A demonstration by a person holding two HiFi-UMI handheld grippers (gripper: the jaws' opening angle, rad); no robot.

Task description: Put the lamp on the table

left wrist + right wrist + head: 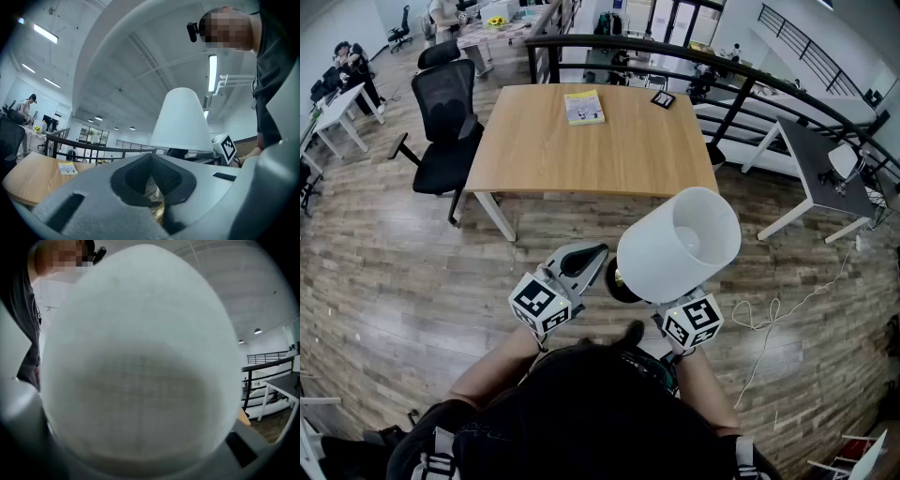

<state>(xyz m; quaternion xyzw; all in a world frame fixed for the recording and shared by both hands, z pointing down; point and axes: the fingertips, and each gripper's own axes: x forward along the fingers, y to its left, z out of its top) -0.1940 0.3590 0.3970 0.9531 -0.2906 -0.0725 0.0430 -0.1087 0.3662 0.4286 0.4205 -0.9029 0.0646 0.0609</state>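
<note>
Plank floor under me and the table (581, 150) well ahead of both jaws, bare but for a booklet (583, 107) and a small dark thing (663, 98) at its far edge. I have the lamp (680, 244) up in the air, upright, short of the table. My left gripper (595, 261) is clamped on a brass part low on the lamp, the shade rising just beyond its jaws. My right gripper (689, 319) stands wide around the shade, which fills the gap between its jaws; I read that as a steadying hold. This looks like the carry. Next I need to step in and lower the base level onto bare wood. No container is in play
</note>
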